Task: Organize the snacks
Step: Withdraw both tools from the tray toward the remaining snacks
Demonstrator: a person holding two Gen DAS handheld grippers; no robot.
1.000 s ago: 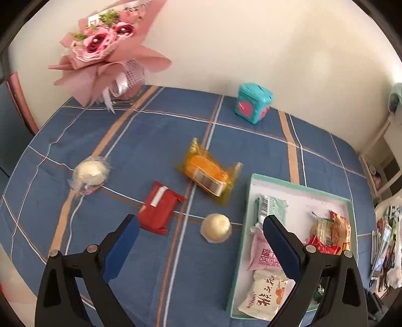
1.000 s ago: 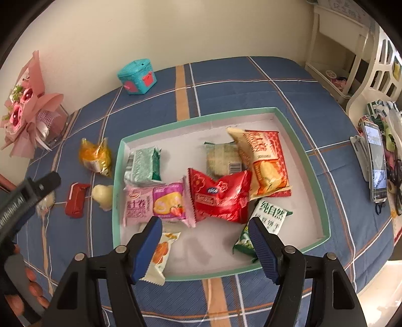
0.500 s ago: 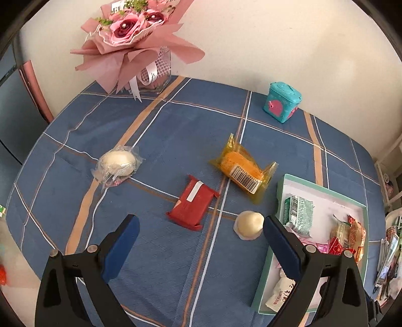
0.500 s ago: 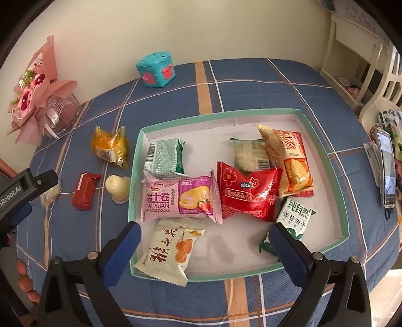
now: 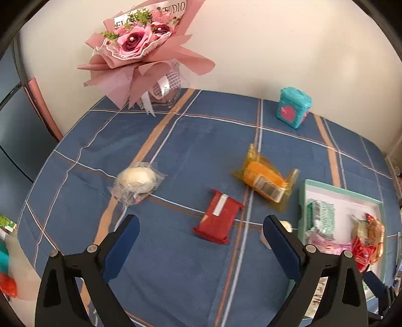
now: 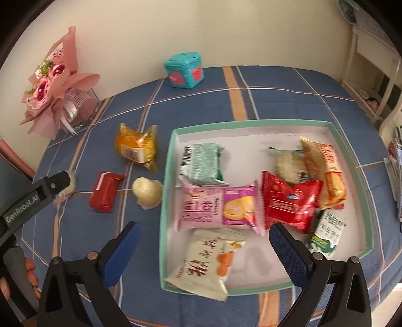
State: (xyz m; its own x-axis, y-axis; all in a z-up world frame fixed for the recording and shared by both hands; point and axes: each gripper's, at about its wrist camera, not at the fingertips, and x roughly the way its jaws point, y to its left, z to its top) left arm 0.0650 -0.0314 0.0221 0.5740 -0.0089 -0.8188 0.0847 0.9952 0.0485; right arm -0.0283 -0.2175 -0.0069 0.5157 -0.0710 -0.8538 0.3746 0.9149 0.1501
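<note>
Having just opened, right gripper [image 6: 203,241] holds nothing.

"GenRobot.AI" on the left gripper arm [image 6: 30,203] left of the right jaws; "STUDIO" on the bouquet ribbon [image 5: 173,7] far beyond the left jaws.

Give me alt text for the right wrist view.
Open right claw hangs over a teal-rimmed tray of snack packets. Left of it on the blue plaid cloth lie an orange packet, red packet and pale round snack.
</note>
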